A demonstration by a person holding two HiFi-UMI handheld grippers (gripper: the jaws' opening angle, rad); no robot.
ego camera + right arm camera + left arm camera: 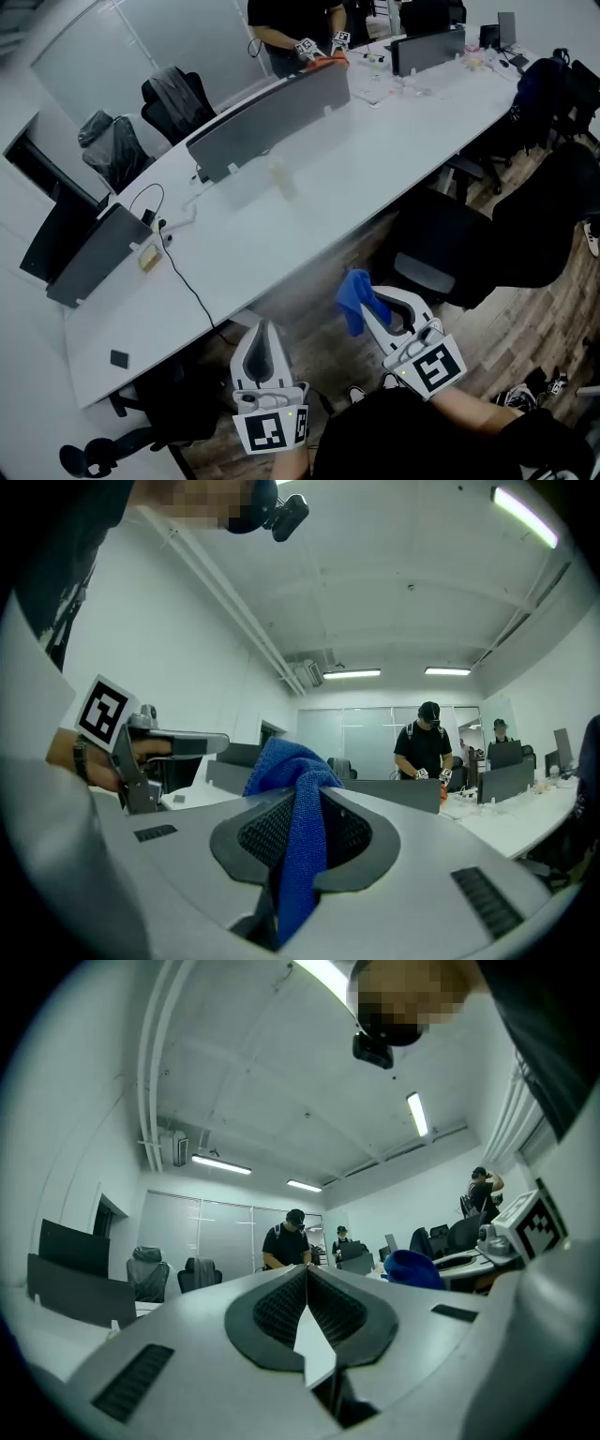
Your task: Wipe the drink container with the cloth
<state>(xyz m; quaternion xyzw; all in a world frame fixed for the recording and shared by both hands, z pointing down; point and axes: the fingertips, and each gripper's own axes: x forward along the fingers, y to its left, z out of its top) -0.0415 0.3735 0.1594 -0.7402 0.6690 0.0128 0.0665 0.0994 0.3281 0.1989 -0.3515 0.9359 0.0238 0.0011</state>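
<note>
My right gripper (367, 298) is held below the near table edge, shut on a blue cloth (353, 298). In the right gripper view the cloth (298, 799) bunches above the jaws and hangs down between them. My left gripper (262, 330) is beside it to the left, shut with nothing between its pads (281, 1302). The left gripper view also catches the cloth (412, 1267) at the right. A blurred, pale, translucent container (280, 177) stands on the white table (375, 159), well away from both grippers.
Grey divider panels (272, 117) run along the table. Black office chairs (469, 239) stand at the near side, others (173, 98) at the far side. Another person (300, 33) works at the far end. A black cable (183, 272) and small items lie at the left.
</note>
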